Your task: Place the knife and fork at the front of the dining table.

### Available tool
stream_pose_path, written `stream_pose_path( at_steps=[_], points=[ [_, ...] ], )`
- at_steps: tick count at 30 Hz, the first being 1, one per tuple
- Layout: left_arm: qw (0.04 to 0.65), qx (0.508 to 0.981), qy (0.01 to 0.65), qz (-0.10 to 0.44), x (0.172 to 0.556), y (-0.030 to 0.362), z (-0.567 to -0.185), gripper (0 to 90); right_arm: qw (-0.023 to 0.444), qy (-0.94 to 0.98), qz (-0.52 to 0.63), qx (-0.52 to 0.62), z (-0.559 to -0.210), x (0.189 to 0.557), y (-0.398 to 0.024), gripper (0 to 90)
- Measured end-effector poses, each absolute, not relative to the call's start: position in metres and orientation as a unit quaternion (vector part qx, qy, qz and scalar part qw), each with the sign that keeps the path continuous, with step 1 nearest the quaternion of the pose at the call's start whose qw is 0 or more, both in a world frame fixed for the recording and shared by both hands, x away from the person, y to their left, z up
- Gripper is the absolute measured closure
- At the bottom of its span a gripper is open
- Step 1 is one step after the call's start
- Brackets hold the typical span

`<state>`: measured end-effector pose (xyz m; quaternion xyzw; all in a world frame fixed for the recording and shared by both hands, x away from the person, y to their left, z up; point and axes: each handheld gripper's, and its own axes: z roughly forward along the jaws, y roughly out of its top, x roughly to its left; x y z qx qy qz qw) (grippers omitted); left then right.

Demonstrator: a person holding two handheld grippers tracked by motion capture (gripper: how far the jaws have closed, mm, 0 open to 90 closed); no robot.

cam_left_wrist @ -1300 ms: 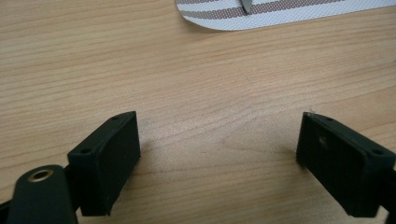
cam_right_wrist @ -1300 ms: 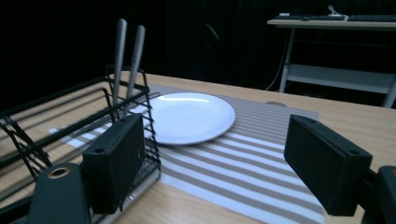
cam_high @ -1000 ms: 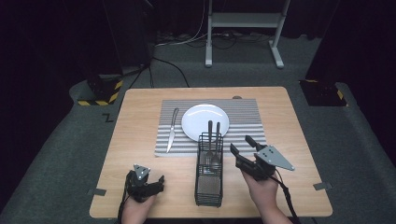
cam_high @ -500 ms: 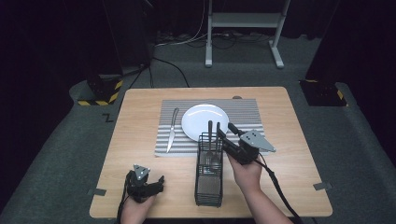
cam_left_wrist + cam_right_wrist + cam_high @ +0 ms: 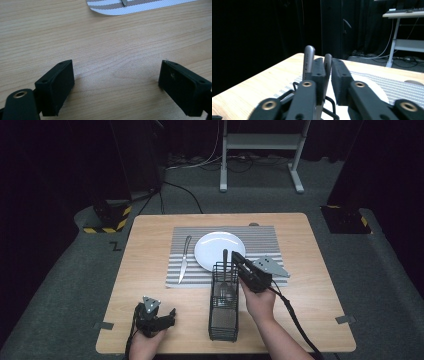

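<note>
Right gripper [image 5: 327,75] jaws have just closed on a rounded metal handle [image 5: 327,65] in the wire caddy [image 5: 223,300]; left gripper [image 5: 116,82] wide.

One readable mark: black letter "Z" [image 5: 116,247] on grey carpet floor [image 5: 75,270], just left of light wooden worktop [image 5: 150,235]. Yellow-black hazard stripes [image 5: 107,220] on dark base beyond it; no wording. No other text, label, brand or number legible.
</note>
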<state>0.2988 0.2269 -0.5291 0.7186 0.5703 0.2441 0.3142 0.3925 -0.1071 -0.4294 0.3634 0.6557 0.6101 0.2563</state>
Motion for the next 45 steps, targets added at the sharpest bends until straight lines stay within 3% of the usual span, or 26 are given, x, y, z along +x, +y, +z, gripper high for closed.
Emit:
stream_pose_path(
  at_steps=[12, 35, 45],
  points=[
    [0.314, 0.719, 0.57, 0.244, 0.299, 0.227, -0.529, 12.8, 0.272, 0.632, 0.645, 0.332, -0.408, 0.368, -0.113, 88.8],
    [0.315, 0.721, 0.567, 0.244, 0.297, 0.227, -0.529, 13.0, 0.331, 0.566, 0.704, 0.273, -0.327, 0.334, -0.135, 89.0],
    [0.315, 0.721, 0.567, 0.244, 0.297, 0.227, -0.529, 12.9, 0.356, 0.561, 0.688, 0.293, -0.331, 0.332, -0.161, 88.9]
  ],
)
